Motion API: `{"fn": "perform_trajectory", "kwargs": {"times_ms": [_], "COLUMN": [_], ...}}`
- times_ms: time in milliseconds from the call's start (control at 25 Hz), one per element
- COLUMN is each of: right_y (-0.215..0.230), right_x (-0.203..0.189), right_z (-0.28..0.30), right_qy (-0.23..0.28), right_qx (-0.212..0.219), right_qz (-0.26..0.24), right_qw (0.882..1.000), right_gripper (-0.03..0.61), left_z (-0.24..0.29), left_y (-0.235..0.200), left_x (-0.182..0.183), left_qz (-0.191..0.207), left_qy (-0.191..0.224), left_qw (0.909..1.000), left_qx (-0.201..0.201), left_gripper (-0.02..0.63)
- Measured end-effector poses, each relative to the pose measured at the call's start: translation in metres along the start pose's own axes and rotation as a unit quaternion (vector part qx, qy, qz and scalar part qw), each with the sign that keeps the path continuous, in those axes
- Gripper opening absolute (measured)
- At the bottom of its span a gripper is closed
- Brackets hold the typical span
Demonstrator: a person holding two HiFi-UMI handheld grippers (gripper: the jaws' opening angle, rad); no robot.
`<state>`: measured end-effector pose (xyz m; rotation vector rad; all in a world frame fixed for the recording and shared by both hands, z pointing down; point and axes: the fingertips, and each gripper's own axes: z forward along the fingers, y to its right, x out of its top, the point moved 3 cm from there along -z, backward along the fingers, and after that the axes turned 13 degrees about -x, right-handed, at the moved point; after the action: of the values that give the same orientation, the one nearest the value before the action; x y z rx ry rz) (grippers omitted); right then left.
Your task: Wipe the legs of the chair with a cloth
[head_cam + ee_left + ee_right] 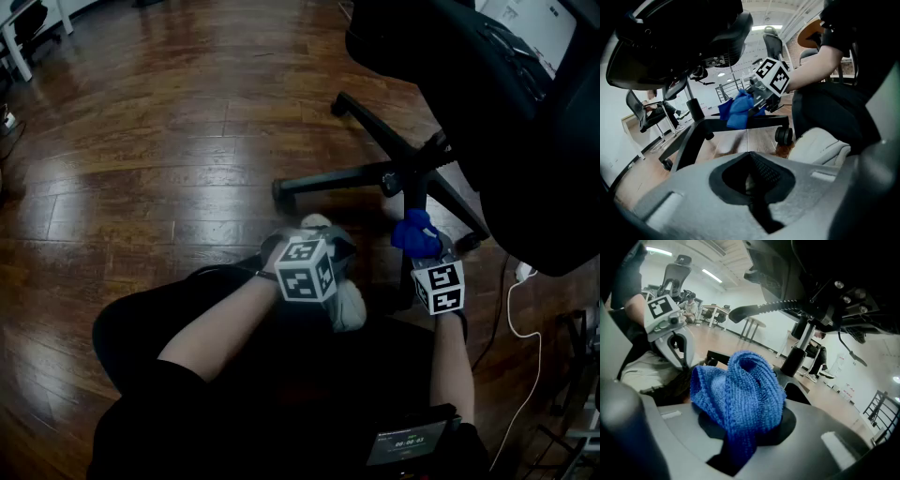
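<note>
The blue cloth [738, 394] is pinched between the jaws of the right hand-held gripper [424, 246], with its bunched folds standing out ahead of the tips. The cloth is laid against the black chair leg [410, 272] that runs toward the person. A caster [783, 136] is seen at that leg's near end, just below and behind the right hand-held gripper.

The left hand-held gripper [751, 182] is held with its jaws pressed together and nothing between them. It is kept just to the left of the right one, apart from the chair, above a pale shoe [349, 305].

Ahead of the left hand-held gripper a second leg [337, 178] is stretched leftward across the wooden floor [141, 141]. A third leg [375, 127] is angled away beyond both. The chair seat [525, 122] hangs over the right hand-held gripper on its right side, so room is narrow there. A white cable [514, 309] lies on the floor just right of that hand-held gripper. Wide open floor is seen to the left of and beyond the left hand-held gripper.
</note>
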<state>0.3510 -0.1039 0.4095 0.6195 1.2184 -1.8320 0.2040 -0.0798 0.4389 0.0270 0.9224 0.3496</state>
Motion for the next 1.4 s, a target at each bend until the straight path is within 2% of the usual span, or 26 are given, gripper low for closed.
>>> {"fn": "perform_trajectory", "kwargs": {"times_ms": [240, 440, 520, 680, 840, 920, 1040, 1200, 1400], "right_y": [0.024, 0.023, 0.014, -0.020, -0.047, -0.054, -0.058, -0.058, -0.052], "right_x": [0.024, 0.030, 0.024, 0.001, -0.024, -0.032, -0.039, -0.038, -0.032], "right_z": [0.048, 0.057, 0.046, 0.004, -0.046, -0.064, -0.076, -0.077, -0.064], "right_qy": [-0.007, -0.013, -0.014, -0.010, 0.006, 0.015, 0.033, 0.051, 0.044], "right_qx": [-0.059, -0.063, -0.046, 0.040, 0.128, 0.153, 0.145, 0.118, 0.095], "right_qz": [-0.006, -0.048, -0.077, -0.145, -0.141, -0.124, -0.106, -0.118, -0.101], "right_qw": [0.998, 0.997, 0.996, 0.989, 0.982, 0.980, 0.983, 0.985, 0.989], "right_gripper": [0.089, 0.087, 0.086, 0.086, 0.087, 0.087, 0.087, 0.087, 0.094], "left_z": [0.001, 0.000, 0.000, -0.001, -0.001, -0.001, 0.000, 0.000, 0.001], "left_y": [0.005, 0.004, 0.004, 0.004, 0.005, 0.005, 0.006, 0.006, 0.005], "left_x": [0.000, -0.001, -0.001, -0.001, -0.002, -0.002, -0.002, 0.000, 0.002], "left_qz": [0.009, 0.005, 0.003, 0.006, 0.008, 0.007, 0.007, 0.006, 0.006], "left_qy": [0.000, 0.002, 0.004, 0.000, -0.001, -0.001, -0.003, -0.004, -0.002], "left_qw": [0.9999, 1.0000, 1.0000, 1.0000, 1.0000, 1.0000, 1.0000, 1.0000, 0.9999], "left_qx": [-0.009, -0.007, -0.006, -0.003, -0.002, -0.001, 0.001, 0.001, -0.010], "left_gripper": [0.000, 0.000, 0.000, 0.000, 0.000, 0.000, 0.000, 0.000, 0.000]}}
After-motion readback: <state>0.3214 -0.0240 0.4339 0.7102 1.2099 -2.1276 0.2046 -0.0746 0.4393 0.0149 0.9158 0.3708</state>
